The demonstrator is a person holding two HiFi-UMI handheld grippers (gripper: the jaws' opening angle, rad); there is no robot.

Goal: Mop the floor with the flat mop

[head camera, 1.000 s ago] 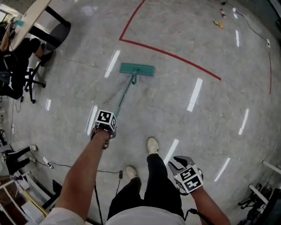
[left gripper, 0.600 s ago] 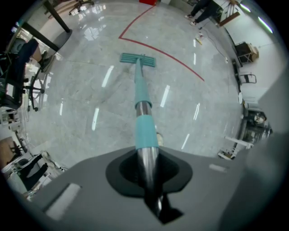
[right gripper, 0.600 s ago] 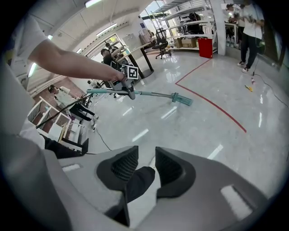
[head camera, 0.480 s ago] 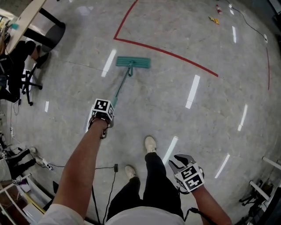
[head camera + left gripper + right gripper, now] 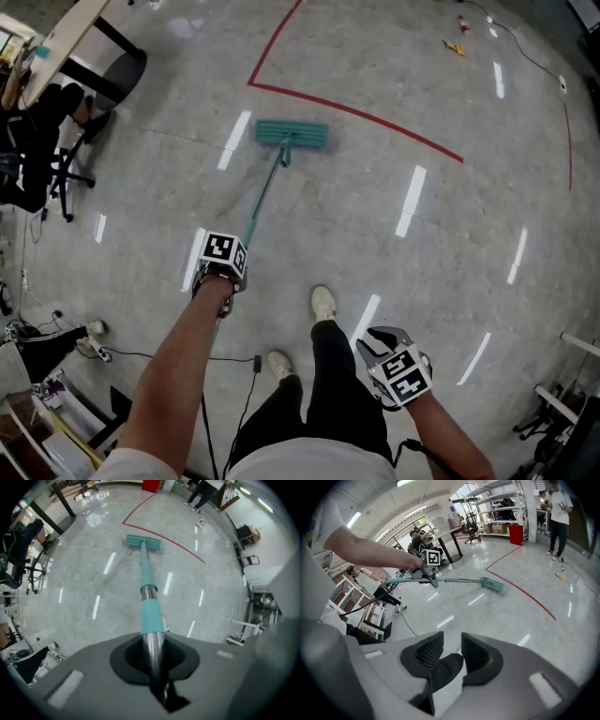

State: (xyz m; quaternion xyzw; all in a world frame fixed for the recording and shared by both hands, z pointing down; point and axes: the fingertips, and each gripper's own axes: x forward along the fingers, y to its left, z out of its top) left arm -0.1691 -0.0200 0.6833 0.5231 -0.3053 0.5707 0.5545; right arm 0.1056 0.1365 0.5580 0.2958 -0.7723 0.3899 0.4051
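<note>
The flat mop's teal head (image 5: 292, 134) lies flat on the grey floor just short of the red tape line (image 5: 375, 117). Its pole (image 5: 266, 192) runs back to my left gripper (image 5: 223, 258), which is shut on it. In the left gripper view the metal and teal pole (image 5: 149, 597) passes between the jaws of the left gripper (image 5: 153, 641) and leads out to the mop head (image 5: 143, 542). My right gripper (image 5: 378, 339) hangs by my right leg, away from the mop. Its jaws (image 5: 452, 643) stand slightly open with nothing between them.
My feet in white shoes (image 5: 322, 304) stand behind the mop. An office chair (image 5: 42, 141) and a table (image 5: 66, 37) are at the far left, with cables (image 5: 150, 354) and racks at lower left. Small items (image 5: 454, 47) lie beyond the red line. A person (image 5: 557, 508) stands far off.
The mop head has slid a little farther out toward the red line. My left gripper went forward with the pole, then came back slightly. The right gripper has barely moved.
</note>
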